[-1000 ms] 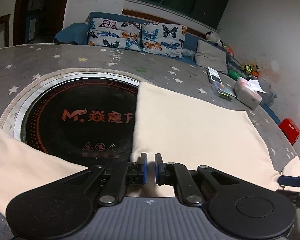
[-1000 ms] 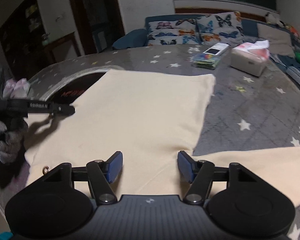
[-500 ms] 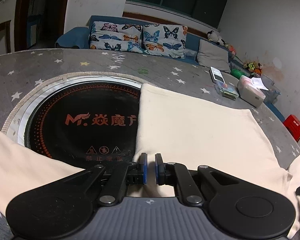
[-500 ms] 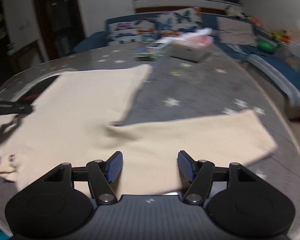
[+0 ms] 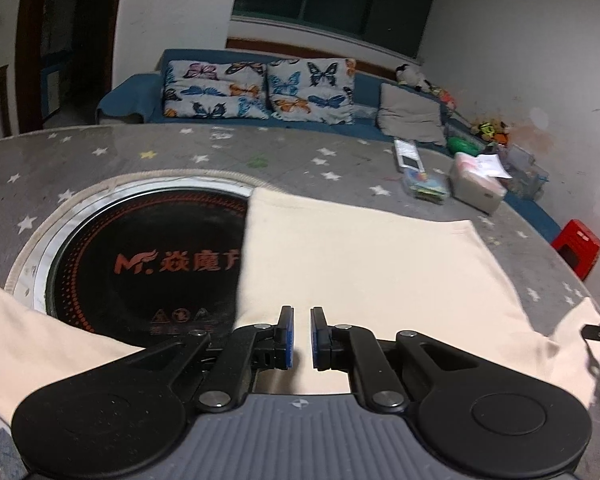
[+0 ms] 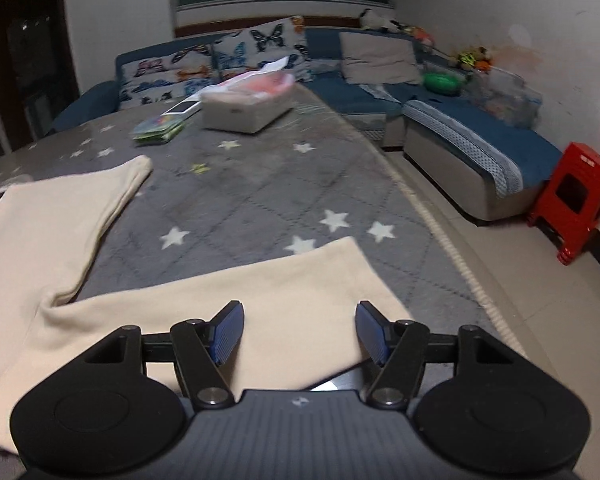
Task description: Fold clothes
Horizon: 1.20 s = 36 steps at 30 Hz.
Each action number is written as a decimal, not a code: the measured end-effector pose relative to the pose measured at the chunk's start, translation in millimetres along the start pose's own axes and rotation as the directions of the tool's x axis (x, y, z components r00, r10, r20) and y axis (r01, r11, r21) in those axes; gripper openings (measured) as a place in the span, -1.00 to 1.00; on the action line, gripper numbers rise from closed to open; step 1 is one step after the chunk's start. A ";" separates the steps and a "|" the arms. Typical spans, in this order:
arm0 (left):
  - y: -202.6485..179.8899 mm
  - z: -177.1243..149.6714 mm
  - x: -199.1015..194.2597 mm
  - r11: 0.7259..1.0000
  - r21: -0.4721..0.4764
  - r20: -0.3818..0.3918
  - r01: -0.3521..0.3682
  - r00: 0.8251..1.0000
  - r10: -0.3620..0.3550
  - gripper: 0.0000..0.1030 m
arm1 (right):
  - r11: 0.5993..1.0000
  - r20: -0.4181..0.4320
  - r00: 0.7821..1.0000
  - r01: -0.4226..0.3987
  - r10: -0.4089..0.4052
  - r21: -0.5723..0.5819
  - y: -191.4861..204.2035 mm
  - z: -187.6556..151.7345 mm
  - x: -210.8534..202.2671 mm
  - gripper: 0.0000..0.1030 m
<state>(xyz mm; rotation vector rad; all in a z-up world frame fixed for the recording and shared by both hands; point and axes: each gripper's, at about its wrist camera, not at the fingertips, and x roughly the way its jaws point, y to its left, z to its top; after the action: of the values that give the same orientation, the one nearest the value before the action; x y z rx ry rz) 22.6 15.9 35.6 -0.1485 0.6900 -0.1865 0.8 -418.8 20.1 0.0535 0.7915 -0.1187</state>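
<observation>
A cream long-sleeved top [image 5: 364, 264] lies flat on the grey star-patterned table cover [image 5: 300, 160], its body partly over a black round cooktop [image 5: 140, 264]. My left gripper [image 5: 302, 336] hovers at the top's near edge with its blue pads almost together; no fabric shows pinched between them. One sleeve [image 5: 32, 336] lies to its left. In the right wrist view the other sleeve [image 6: 260, 292] stretches toward the table's right edge. My right gripper [image 6: 300, 332] is open just above that sleeve with nothing in it. One of its fingertips [image 5: 598, 333] shows at the right edge of the left wrist view.
A tissue box [image 6: 244, 112], a coloured packet [image 6: 158, 128] and a remote [image 6: 182, 108] sit at the table's far side. The table's rim [image 6: 440, 232] runs close on the right. Beyond it stand a blue sofa [image 6: 460, 132] and a red stool [image 6: 572, 200].
The right gripper has swung right, from over the top's body to over the right sleeve, still open. The left gripper has lifted a little and stays nearly closed.
</observation>
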 end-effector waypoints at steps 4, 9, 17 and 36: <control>-17.6 -2.8 -10.5 0.998 0.026 0.002 0.048 0.999 -0.049 -0.81 | 1.000 0.013 1.000 0.017 -0.018 0.014 -3.6 1.3 -4.8 0.22; -46.3 -16.2 -20.6 0.990 0.065 -0.013 0.124 0.992 -0.123 -0.77 | 0.999 0.014 0.999 0.032 -0.033 0.035 -5.7 -3.2 -13.3 0.22; -80.5 -40.0 -25.8 0.976 0.101 -0.058 0.193 0.981 -0.187 -0.65 | 0.999 0.023 1.000 0.019 -0.020 0.038 -0.8 -12.5 -30.0 0.22; -118.6 -76.1 -34.2 0.946 0.213 -0.096 0.244 0.969 -0.228 -0.35 | 0.976 0.039 0.984 -0.168 0.175 -0.135 69.5 -37.9 -60.0 0.48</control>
<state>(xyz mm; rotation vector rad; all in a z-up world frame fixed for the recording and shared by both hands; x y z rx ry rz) -66.6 -97.6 22.1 -0.0074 0.7156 -0.5002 -59.0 -341.2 36.5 -0.0056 0.7387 0.0956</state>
